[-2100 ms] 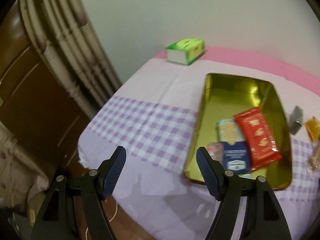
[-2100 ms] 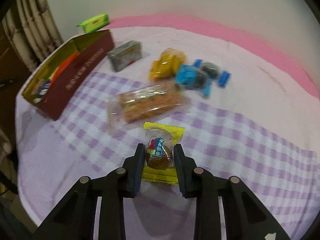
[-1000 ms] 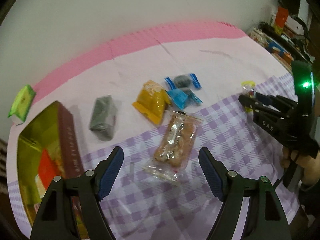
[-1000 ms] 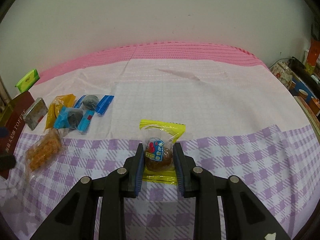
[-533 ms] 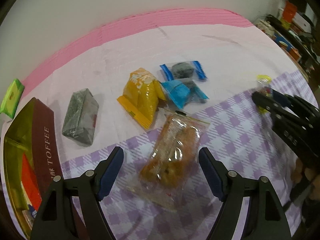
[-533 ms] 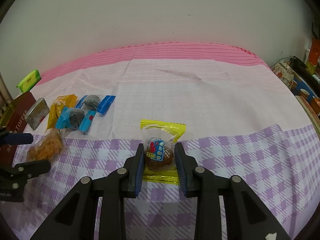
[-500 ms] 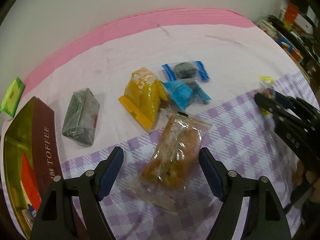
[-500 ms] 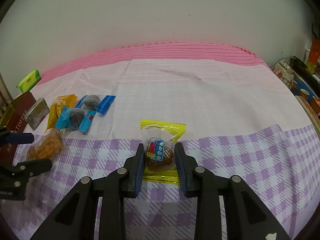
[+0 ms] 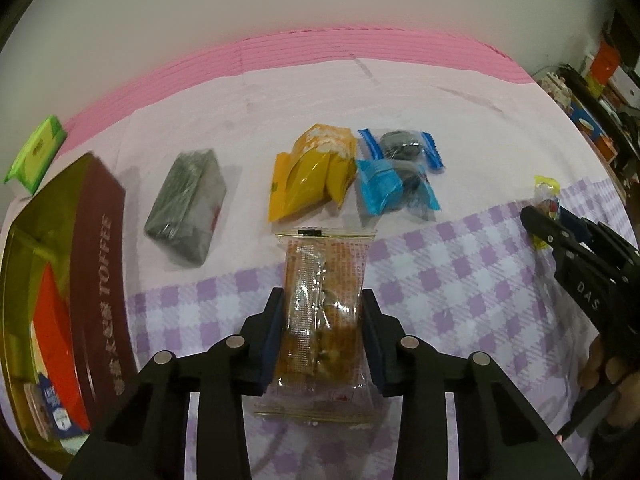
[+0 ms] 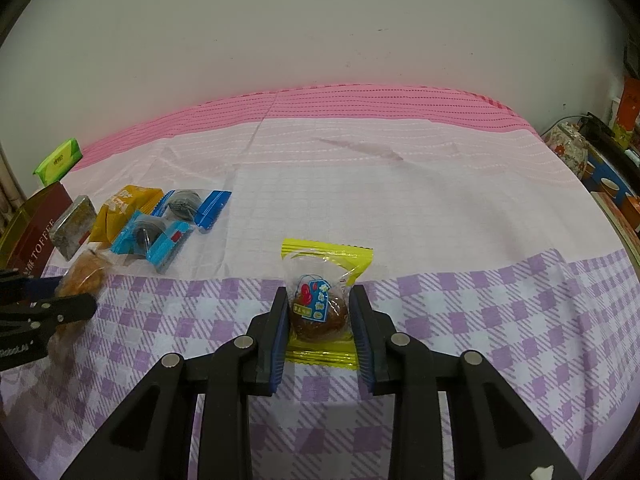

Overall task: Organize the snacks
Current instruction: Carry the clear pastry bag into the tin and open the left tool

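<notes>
My left gripper is shut on a clear pack of brown crispy snack lying on the checked cloth. My right gripper is shut on a yellow-edged clear pack with a brown pastry; it also shows in the left wrist view. The toffee tin stands open at the left and holds a red pack and others. A grey pack, an orange pack and two blue-ended packs lie beyond my left gripper.
A green tissue pack lies at the far left corner. The table meets a white wall at the back. Cluttered shelves stand past the right edge. The left gripper shows at the left of the right wrist view.
My left gripper has swung from the tin to the snacks, moved forward over the crispy snack pack and shut on it. My right gripper has stayed shut on the pastry pack.
</notes>
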The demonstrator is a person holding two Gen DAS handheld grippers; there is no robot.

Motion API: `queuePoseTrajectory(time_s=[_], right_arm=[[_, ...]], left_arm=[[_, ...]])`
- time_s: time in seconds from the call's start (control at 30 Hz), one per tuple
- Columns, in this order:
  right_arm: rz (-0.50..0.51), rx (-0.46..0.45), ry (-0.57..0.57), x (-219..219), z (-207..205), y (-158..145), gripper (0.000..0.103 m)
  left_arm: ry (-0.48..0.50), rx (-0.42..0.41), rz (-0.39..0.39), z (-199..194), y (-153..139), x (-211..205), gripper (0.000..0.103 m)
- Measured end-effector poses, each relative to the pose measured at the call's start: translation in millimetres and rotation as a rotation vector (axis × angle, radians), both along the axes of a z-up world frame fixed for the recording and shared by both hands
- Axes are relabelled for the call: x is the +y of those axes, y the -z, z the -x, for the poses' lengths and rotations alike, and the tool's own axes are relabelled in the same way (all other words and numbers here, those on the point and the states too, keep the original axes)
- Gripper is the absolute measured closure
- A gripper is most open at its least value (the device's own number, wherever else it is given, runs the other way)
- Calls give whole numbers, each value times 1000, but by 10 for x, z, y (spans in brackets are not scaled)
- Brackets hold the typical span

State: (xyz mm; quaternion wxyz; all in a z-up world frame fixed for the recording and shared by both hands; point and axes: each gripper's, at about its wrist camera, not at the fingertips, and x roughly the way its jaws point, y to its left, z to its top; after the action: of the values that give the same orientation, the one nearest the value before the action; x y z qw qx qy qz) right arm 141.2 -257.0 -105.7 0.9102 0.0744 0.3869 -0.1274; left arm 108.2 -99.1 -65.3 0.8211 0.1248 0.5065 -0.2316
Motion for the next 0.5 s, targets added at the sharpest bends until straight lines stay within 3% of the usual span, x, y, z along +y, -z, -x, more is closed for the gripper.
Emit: queuePoseTrajectory(time_s=[0.5], right_arm=[[3,2,8,3,-6,8,74]], left_arm=[[-75,43,53,128,-121,276,66]])
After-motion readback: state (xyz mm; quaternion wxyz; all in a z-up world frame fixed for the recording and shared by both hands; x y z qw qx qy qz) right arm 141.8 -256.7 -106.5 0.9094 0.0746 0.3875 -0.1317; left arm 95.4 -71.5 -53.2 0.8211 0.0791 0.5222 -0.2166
